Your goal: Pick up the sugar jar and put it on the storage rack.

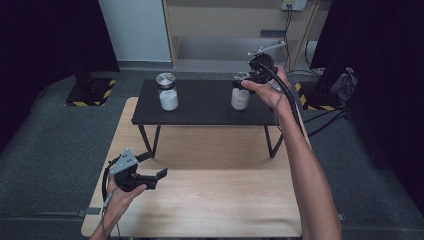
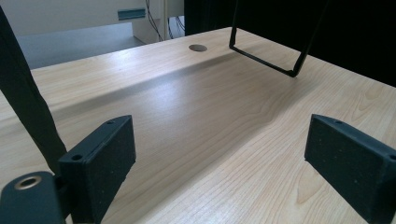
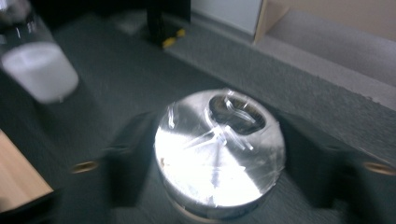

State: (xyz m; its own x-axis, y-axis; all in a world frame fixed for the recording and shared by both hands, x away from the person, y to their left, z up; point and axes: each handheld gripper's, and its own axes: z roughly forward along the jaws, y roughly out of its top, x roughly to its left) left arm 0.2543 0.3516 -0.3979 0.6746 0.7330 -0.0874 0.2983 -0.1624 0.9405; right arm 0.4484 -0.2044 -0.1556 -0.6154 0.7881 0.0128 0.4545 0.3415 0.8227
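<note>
Two glass jars with metal lids, each part full of white powder, stand on a low black shelf (image 1: pixel 200 107). My right gripper (image 1: pixel 251 76) hangs over the right jar (image 1: pixel 240 97). In the blurred right gripper view its jaws (image 3: pixel 215 170) straddle that jar's shiny lid (image 3: pixel 219 140), one on each side, and do not seem to press on it. The left jar (image 1: pixel 167 92) stands apart, also visible at upper left (image 3: pixel 39 70). My left gripper (image 1: pixel 154 166) is held low over the wooden table (image 1: pixel 210 195), open and with nothing between its jaws (image 2: pixel 224 158).
The black shelf stands on thin wire legs (image 2: pixel 280 65) on the wooden table, near a round cable hole (image 2: pixel 198 47). Grey carpet surrounds the table. A black stand with yellow hazard stripes (image 1: pixel 90 92) sits at the back left, cables (image 1: pixel 325 112) at the back right.
</note>
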